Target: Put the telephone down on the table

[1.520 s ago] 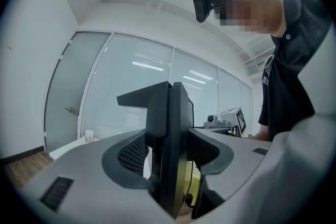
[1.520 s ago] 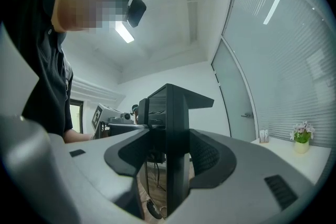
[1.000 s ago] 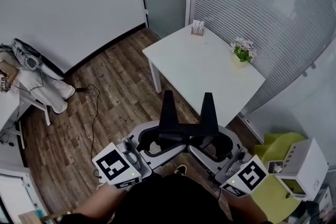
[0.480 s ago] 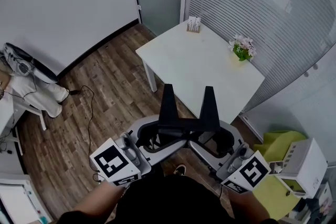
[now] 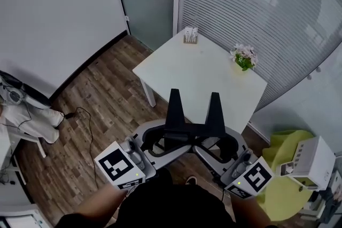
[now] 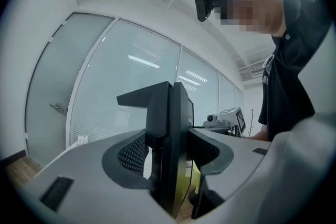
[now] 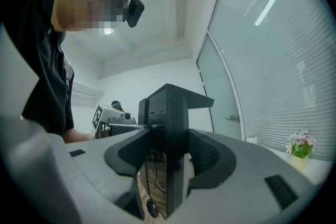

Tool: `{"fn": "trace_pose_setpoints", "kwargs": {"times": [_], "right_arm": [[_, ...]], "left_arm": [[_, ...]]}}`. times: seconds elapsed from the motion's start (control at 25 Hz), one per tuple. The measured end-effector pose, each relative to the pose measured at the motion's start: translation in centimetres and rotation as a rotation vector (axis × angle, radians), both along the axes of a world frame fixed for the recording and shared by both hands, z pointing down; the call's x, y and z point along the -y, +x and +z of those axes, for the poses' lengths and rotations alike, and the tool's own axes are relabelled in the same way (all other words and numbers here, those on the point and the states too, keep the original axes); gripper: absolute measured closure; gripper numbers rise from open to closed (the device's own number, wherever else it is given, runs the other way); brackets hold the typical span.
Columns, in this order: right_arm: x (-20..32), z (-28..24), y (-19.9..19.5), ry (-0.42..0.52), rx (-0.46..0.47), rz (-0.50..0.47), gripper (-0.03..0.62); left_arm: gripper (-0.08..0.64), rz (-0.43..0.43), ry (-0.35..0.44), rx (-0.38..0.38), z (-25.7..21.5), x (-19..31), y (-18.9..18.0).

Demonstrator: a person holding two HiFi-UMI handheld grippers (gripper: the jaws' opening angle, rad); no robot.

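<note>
Left gripper and right gripper held low in front of the person, side by side, black jaws angled up over the wooden floor. Both sets of jaws pressed together, nothing between them (each gripper view shows the plates flush). Telephone: cannot be made out in any view. White table stands beyond the grippers against the frosted glass wall, apart from them. On it, a small flowerpot near the right edge and a small holder at the far corner
</note>
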State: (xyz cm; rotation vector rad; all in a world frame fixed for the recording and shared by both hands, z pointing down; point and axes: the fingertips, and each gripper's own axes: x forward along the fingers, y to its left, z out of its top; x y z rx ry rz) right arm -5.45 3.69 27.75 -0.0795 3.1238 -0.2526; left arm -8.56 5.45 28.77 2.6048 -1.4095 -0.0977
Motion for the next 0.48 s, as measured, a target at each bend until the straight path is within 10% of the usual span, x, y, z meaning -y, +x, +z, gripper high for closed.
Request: {"fn": "trace_pose_setpoints", "kwargs": {"times": [0.48], "right_arm": [[0.8,0.9,-9.1,-0.023,-0.016,0.112,0.348]], "left_arm": [[0.321,0.112,-0.019,-0.013,0.8,1.1,-9.4]]}}
